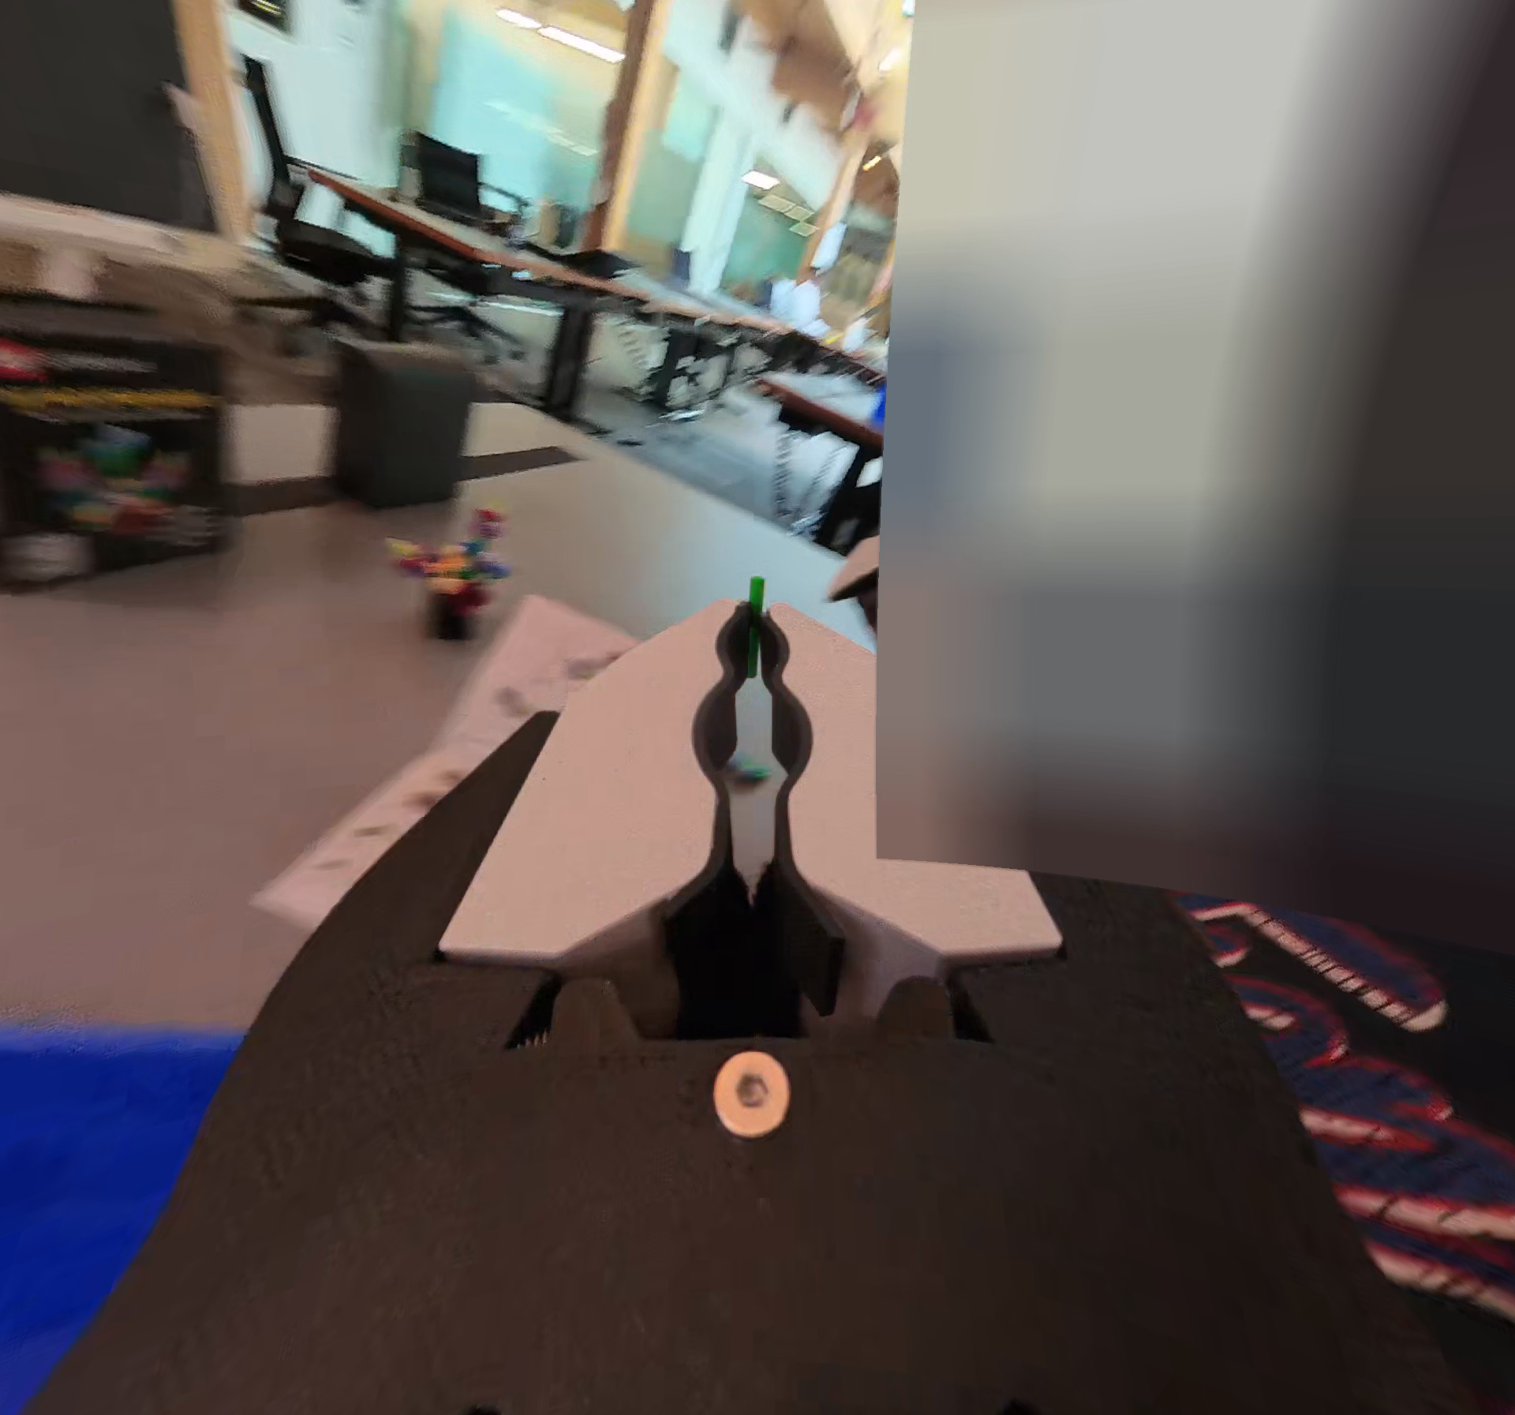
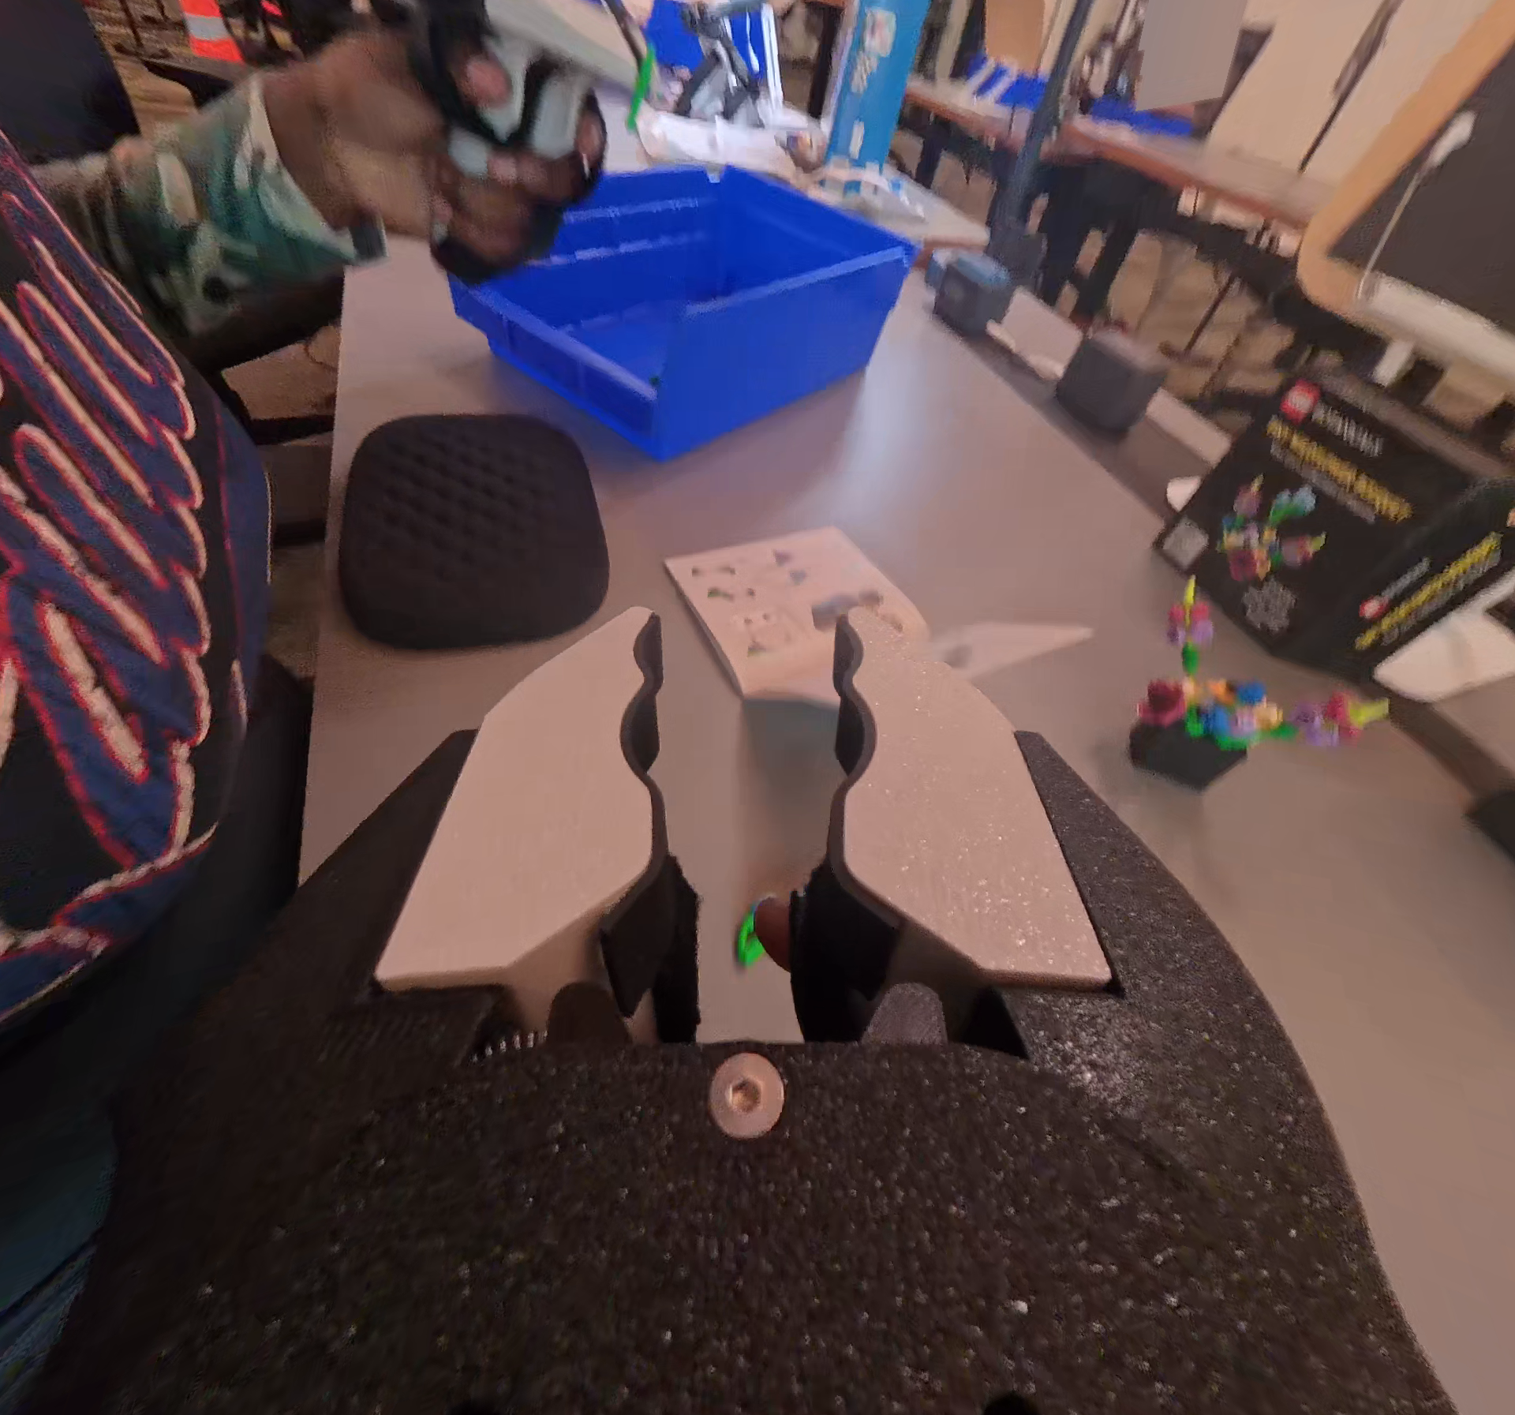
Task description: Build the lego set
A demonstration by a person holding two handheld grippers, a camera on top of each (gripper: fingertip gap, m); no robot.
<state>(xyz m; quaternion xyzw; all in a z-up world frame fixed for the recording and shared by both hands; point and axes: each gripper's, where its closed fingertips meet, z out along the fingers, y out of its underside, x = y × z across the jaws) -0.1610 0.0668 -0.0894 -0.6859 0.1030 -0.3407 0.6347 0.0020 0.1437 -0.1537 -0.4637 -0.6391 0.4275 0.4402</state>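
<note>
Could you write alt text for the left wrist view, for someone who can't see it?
The left gripper is shut on a thin green lego rod that pokes out past its fingertips. Beyond it, on the grey table, lie an open instruction booklet and a small, blurred colourful flower model, with an office behind.

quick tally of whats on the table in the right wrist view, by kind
blue bin: 1
black padded cushion: 1
instruction booklet: 1
lego set box: 1
lego flower build: 1
loose green and brown piece: 1
grey blocks: 2
Total: 8
</note>
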